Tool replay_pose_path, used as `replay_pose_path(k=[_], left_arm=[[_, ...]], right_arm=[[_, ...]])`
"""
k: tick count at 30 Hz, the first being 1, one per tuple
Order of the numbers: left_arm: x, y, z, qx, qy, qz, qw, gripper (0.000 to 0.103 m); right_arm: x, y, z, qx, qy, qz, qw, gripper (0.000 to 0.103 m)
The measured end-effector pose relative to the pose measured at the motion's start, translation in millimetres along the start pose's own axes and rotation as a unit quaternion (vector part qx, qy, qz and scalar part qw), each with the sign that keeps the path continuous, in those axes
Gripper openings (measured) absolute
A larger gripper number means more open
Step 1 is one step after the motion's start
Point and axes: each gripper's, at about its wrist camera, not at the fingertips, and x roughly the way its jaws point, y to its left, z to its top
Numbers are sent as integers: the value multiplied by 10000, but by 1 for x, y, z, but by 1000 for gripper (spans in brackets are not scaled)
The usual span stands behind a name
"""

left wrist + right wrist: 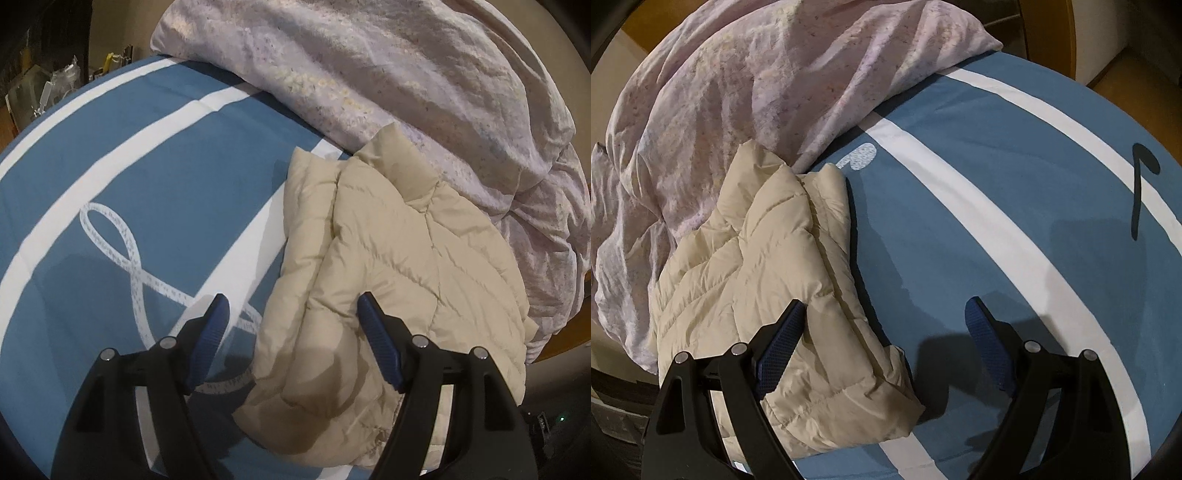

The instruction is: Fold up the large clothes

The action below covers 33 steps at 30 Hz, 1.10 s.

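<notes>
Blue white-striped bed sheet (pixel 166 177), folded cream puffer jacket (pixel 388 277), rumpled lilac duvet (pixel 369 66) behind it

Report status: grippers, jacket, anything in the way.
Left gripper and right gripper both open, holding nothing. Beige puffer jacket lies folded on blue sheet. Lilac duvet heaped against jacket's far edge.

Each gripper, left (pixel 293 306) and right (pixel 886 312), is built of black plastic arms, studded with round silver screws (pixel 419 340), and tipped with blue textured fingers (pixel 779 339).
</notes>
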Motion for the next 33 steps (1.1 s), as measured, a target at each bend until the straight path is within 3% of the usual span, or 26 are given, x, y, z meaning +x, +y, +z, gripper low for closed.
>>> replay_pose_path(k=[4,6,14,18,23,28,33], left_arm=[[1,0,-4,-24,22,-49,10000,73],[1,-1,-6,-20,17,-50,10000,73],[-1,-4,-12,-45,54,-132,9999,71],[-2,-6,-17,-80,90,-232,9997,64],[-3,-3,-21,-310,146,-444,9984,56],[-4,5,-24,-633,222,-756,9949,36],[-11,0,-22,-572,187,-870,9944,19]], right_arm=[[4,-2,-4,33,86,14,10000,90],[-1,-2,-6,3,-95,-95,9999,90],[5,-4,-15,47,163,313,9994,88],[8,3,-21,23,295,596,9978,70],[9,6,-29,9,439,899,9950,62],[13,-7,-36,562,693,1451,9854,39],[13,-10,-41,1120,779,1786,9744,23]])
